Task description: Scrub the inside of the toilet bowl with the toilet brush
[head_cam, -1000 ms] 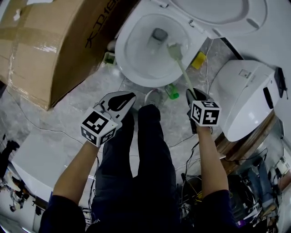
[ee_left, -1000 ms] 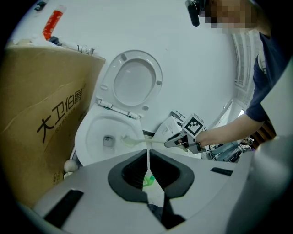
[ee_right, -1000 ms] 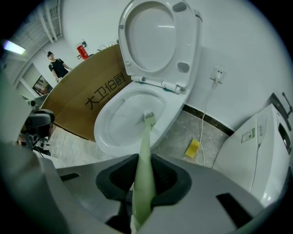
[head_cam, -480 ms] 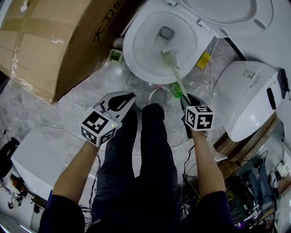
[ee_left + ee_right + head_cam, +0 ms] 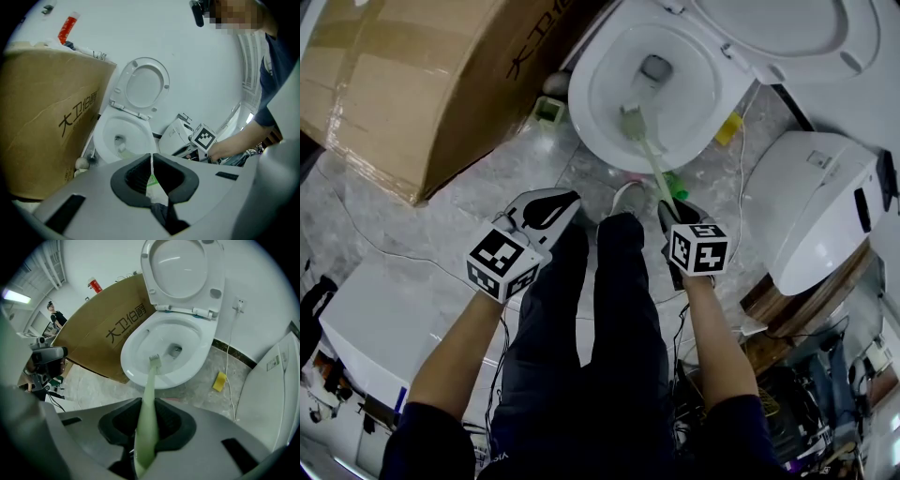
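A white toilet bowl (image 5: 609, 122) (image 5: 136, 376) (image 5: 101, 140) stands open with its seat and lid (image 5: 787, 37) (image 5: 180, 273) raised. My right gripper (image 5: 673, 217) (image 5: 146, 425) is shut on the pale green toilet brush (image 5: 654, 164) (image 5: 149, 404). The brush head (image 5: 632, 122) (image 5: 154, 362) lies inside the bowl at its near wall, short of the drain (image 5: 655, 67). My left gripper (image 5: 546, 208) (image 5: 151, 180) hangs shut and empty over the floor, left of the person's legs and short of the bowl.
A large cardboard box (image 5: 422, 84) (image 5: 108, 329) crowds the bowl's left side. A second white toilet unit (image 5: 811, 202) lies at the right. A yellow sponge (image 5: 727, 129) (image 5: 219, 381), a green bottle (image 5: 675, 183) and cables lie on the grey stone floor.
The brush head has swept leftward across the bowl toward its near wall, and my right gripper has moved left with it. The left gripper stays still.
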A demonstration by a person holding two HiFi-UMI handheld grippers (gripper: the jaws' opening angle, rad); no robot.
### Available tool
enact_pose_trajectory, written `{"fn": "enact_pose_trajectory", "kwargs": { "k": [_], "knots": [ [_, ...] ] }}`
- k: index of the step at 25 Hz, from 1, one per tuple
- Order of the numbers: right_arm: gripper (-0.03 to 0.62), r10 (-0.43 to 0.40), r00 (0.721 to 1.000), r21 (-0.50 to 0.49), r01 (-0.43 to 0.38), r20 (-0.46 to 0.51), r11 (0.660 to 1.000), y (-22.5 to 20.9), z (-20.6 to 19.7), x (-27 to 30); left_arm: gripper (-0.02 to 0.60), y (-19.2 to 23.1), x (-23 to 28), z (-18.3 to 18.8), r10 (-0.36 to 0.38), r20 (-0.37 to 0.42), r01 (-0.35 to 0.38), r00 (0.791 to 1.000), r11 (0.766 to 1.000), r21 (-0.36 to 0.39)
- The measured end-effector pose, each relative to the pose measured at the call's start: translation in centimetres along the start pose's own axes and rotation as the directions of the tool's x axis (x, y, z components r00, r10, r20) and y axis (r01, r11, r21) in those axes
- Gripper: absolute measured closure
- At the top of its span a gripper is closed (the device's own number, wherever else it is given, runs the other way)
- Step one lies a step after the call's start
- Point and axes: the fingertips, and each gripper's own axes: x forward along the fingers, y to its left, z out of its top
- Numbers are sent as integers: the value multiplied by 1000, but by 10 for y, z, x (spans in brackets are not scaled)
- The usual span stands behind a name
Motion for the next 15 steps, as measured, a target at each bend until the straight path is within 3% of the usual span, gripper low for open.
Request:
{"fn": "enact_pose_trajectory", "kwargs": {
  "k": [15],
  "knots": [
    [502,75,996,-56,-72,45,996,47,54,7,540,27,-10,13,35,16,-34,999,999,-37]
  ]
}}
